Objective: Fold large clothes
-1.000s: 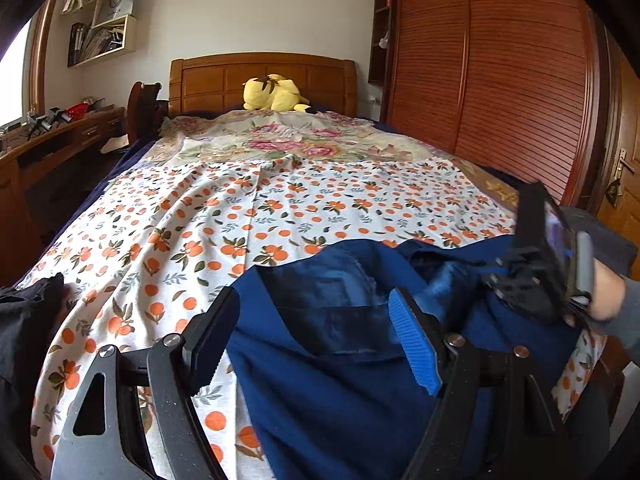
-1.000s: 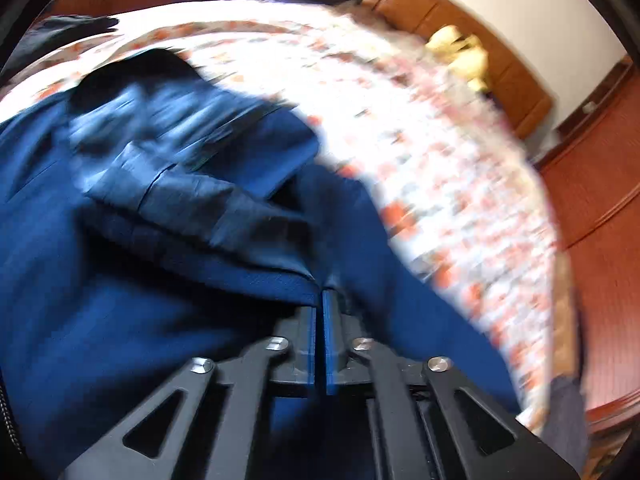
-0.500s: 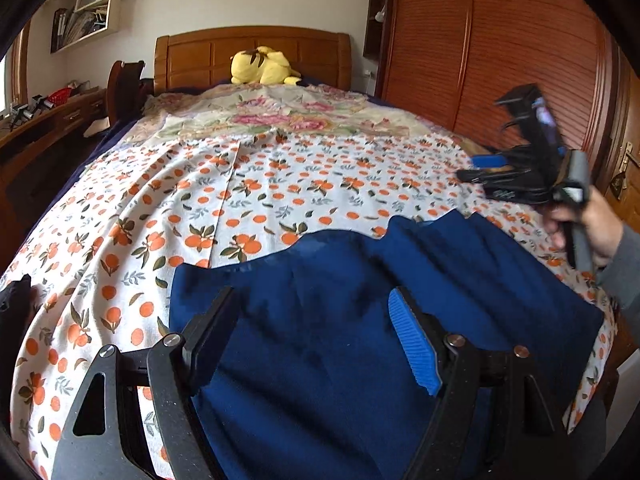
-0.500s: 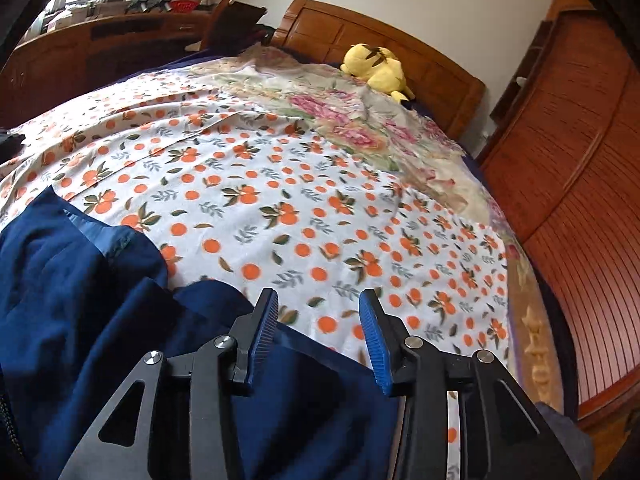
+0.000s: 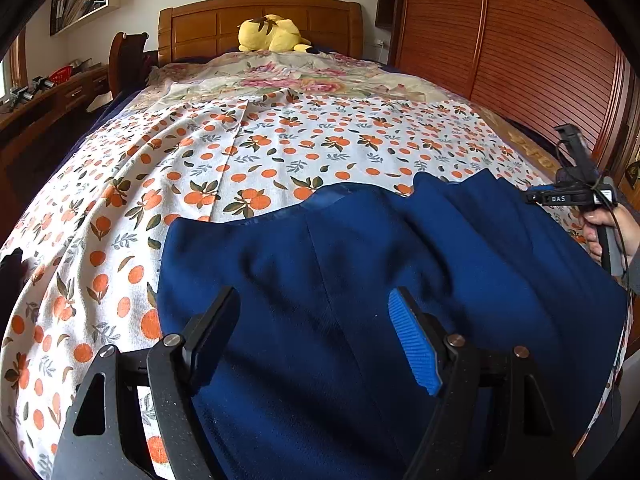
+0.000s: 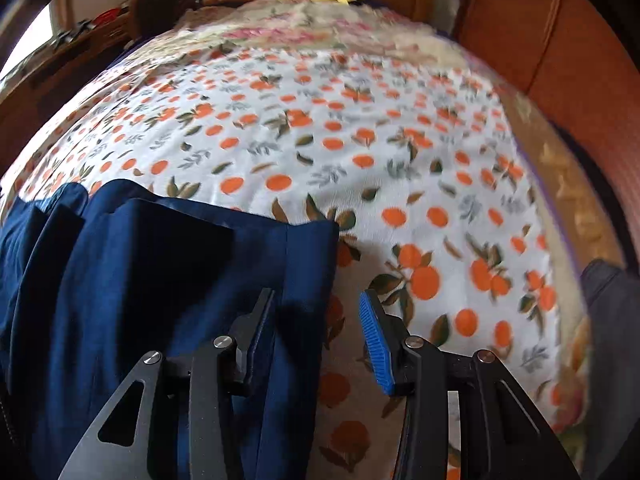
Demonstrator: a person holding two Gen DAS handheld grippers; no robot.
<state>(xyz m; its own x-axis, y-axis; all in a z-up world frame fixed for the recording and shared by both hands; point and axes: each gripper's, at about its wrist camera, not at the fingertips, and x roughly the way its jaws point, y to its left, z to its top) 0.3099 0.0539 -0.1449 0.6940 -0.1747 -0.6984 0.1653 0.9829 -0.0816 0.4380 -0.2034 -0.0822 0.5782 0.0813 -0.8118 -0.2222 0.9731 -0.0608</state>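
Observation:
A large dark blue garment (image 5: 360, 280) lies spread across the near end of the bed on the orange-print sheet (image 5: 260, 152). My left gripper (image 5: 316, 336) is open and empty, hovering over the garment's middle. My right gripper (image 6: 316, 336) is open and empty above the garment's right edge (image 6: 312, 264); the garment fills the left of that view (image 6: 140, 280). The right gripper also shows in the left wrist view (image 5: 576, 192) at the far right, held in a hand.
A yellow plush toy (image 5: 272, 34) rests against the wooden headboard (image 5: 208, 28). A floral quilt (image 5: 288, 76) covers the far bed. A wooden wardrobe (image 5: 520, 52) stands right, a desk (image 5: 52, 96) left. Dark cloth (image 5: 12, 264) lies at the left edge.
My right gripper let go of the blue garment, opened and swung out to its right edge. The garment went from bunched to spread flat. My left gripper stayed open above it.

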